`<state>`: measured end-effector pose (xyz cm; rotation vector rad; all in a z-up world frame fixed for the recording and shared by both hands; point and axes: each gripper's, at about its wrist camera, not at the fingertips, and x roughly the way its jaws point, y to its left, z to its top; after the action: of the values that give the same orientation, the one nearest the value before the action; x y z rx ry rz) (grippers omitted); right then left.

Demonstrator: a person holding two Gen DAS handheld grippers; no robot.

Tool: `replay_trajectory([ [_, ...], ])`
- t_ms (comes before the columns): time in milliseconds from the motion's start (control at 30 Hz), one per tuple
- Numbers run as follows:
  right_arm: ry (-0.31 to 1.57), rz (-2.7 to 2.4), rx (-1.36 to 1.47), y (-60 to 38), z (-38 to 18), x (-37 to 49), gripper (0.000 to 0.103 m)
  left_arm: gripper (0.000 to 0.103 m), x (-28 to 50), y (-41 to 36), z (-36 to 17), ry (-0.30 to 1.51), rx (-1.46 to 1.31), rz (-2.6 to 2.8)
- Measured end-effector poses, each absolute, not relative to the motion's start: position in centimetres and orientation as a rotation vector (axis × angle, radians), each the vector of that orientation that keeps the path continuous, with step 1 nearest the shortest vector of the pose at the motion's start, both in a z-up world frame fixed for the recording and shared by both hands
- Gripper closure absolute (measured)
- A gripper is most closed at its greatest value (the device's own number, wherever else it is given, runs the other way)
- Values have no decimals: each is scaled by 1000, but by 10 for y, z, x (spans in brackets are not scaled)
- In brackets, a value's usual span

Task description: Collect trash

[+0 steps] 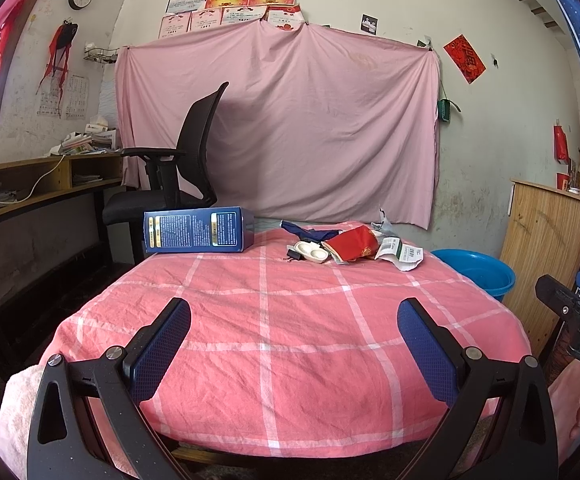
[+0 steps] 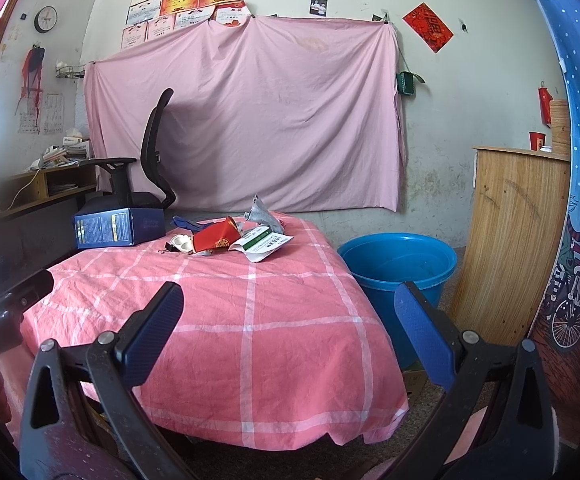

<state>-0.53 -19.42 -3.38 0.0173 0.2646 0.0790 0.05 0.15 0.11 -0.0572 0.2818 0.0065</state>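
Observation:
A pile of trash lies at the far side of the pink checked table point(image 1: 274, 360): a red crumpled packet point(image 1: 352, 245), a white and green wrapper point(image 1: 404, 254), a white plastic tray point(image 1: 310, 252), a dark blue scrap point(image 1: 310, 232) and a grey foil piece point(image 1: 386, 222). A blue box point(image 1: 198, 230) lies on its side at the far left. The same pile shows in the right wrist view: the red packet point(image 2: 216, 238), the wrapper point(image 2: 262, 244), the blue box point(image 2: 108, 228). My left gripper point(image 1: 294, 312) and my right gripper point(image 2: 288, 296) are open and empty, well short of the pile.
A blue plastic tub point(image 2: 398, 268) stands on the floor right of the table, also in the left wrist view point(image 1: 478, 270). A black office chair point(image 1: 174, 172) stands behind the table at the left. A wooden board point(image 2: 510, 232) leans at the right. A shelf desk point(image 1: 30, 184) is at the far left.

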Motion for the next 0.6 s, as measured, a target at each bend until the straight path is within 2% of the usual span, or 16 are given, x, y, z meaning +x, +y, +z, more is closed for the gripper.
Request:
replay_trajectory([
  [333,245,103,16,-196,-19,14,0,2,23,3,18,251,-57,9],
  [600,193,138,-8,-195,4,55,0,2,71,6,42,199,-64,13],
])
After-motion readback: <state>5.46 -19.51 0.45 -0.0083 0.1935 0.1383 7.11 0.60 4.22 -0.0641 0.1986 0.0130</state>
